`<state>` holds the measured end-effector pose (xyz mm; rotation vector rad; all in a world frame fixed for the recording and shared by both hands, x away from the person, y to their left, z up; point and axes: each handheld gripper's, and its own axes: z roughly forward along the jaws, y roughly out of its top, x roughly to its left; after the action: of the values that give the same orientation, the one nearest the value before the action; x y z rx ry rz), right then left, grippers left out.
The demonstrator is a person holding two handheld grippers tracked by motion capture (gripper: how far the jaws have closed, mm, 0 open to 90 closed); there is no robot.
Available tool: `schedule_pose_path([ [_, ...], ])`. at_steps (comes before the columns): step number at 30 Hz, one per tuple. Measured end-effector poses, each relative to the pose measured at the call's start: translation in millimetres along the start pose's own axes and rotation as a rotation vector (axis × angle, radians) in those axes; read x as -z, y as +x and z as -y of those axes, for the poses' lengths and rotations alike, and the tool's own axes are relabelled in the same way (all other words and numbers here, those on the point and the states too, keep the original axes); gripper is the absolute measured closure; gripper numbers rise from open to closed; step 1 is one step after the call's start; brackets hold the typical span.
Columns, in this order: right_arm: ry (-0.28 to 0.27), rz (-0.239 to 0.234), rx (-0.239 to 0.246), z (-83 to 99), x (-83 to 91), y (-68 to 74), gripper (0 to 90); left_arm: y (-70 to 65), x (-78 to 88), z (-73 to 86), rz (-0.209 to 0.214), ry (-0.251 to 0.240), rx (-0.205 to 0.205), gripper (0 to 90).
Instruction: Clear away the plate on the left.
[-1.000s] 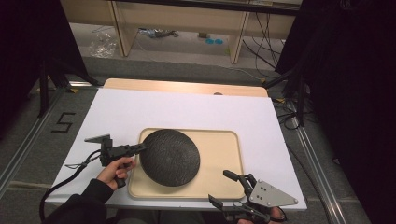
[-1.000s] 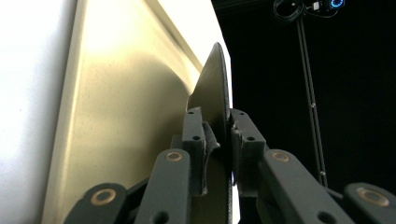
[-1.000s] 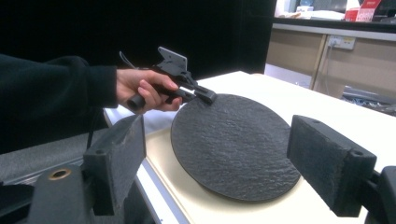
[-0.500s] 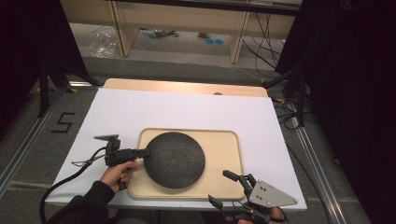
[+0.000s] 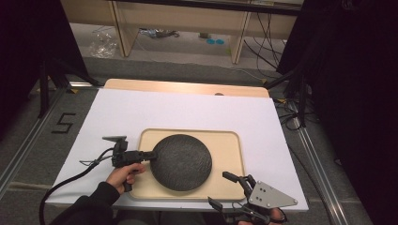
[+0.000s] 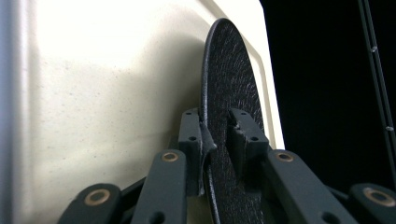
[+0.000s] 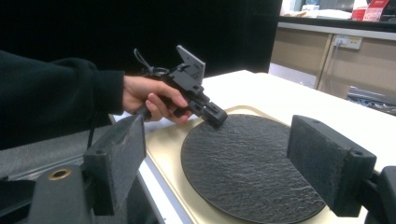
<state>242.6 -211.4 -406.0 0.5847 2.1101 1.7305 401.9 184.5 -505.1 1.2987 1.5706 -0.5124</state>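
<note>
From the high view, a round, rough-grained black disc (image 5: 181, 161) is lying in a shallow beige tray (image 5: 232, 159) with rounded corners on the white table (image 5: 187, 110), the left gripper (image 5: 149, 155) biting its left rim while the right gripper (image 5: 226, 190) is hanging spread at the near edge, its hand cut off by the frame. In the left gripper view, the fingers (image 6: 191, 144) are pinching the disc (image 6: 224, 107) edge-on, its far rim blurring against the speckled tray (image 6: 102, 107). In the right gripper view, blocky pads (image 7: 327, 163) are standing wide apart over the slate-like disc (image 7: 247, 163) in the tray (image 7: 163, 149), and the left gripper (image 7: 215, 115), held by a hand (image 7: 152, 99), is clamping its far rim.
</note>
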Motion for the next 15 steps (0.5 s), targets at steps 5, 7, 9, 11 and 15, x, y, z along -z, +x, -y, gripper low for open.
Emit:
schedule_pose_path([
  [5, -0.002, 0.003, 0.005, -0.1, 0.3, -0.1, 20.6, 1.2, -5.2, -0.3, 0.002, 0.011, 0.01, 74.3],
  [7, 0.011, 0.009, 0.001, -0.9, 2.0, 0.4, 20.7, 2.3, -6.1, -1.8, -0.002, 0.017, 0.012, 73.8],
  [9, 0.009, 0.002, 0.0, -0.8, 1.5, -0.1, 20.7, 3.7, -7.3, -2.8, -0.002, 0.019, 0.012, 72.7],
  [11, 0.007, 0.007, 0.005, -0.2, 0.9, 0.3, 20.6, 4.7, -8.1, -3.4, -0.002, 0.023, 0.011, 71.8],
  [15, 0.001, -0.008, 0.001, 0.2, -0.1, 0.1, 20.6, 5.9, -9.5, -4.1, 0.001, 0.028, 0.008, 70.0],
])
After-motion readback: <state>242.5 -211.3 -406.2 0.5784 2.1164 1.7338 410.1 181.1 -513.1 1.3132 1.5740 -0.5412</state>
